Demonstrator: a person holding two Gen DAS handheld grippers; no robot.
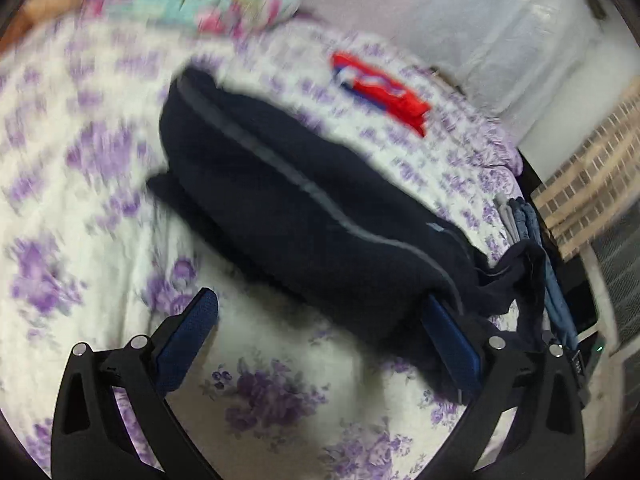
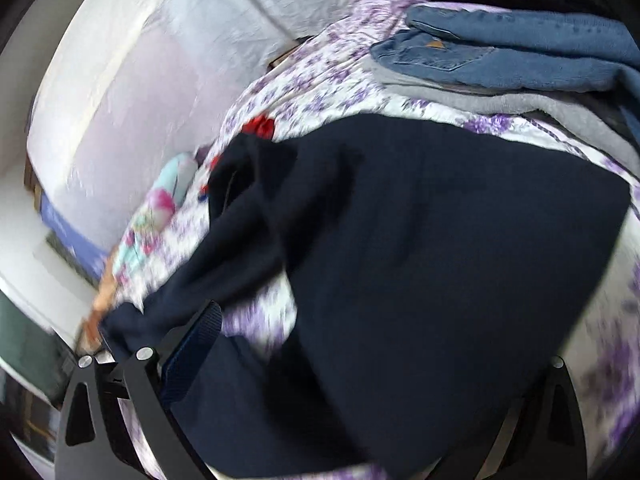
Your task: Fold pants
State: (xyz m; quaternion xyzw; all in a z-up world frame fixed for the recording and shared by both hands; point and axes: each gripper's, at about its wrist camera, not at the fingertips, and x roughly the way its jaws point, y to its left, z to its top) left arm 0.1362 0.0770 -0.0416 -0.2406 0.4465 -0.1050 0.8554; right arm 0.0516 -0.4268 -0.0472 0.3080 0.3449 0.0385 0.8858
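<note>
Your left hand-held gripper (image 1: pixel 320 336) gapes empty beside the soft, limp navy pants (image 1: pixel 304 216) on the bed (image 1: pixel 80 184); right grip unclear; pinch the hem.

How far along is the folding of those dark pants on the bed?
Roughly midway, I'd judge. Done: the navy pants look doubled lengthwise on the floral bedspread, and folded jeans are stacked aside. In hand: the left tongs stand open with cloth draped over one finger; the right tongs are largely covered by cloth, so their grip is unclear. Left: folding the pants shorter and stacking them.
</note>
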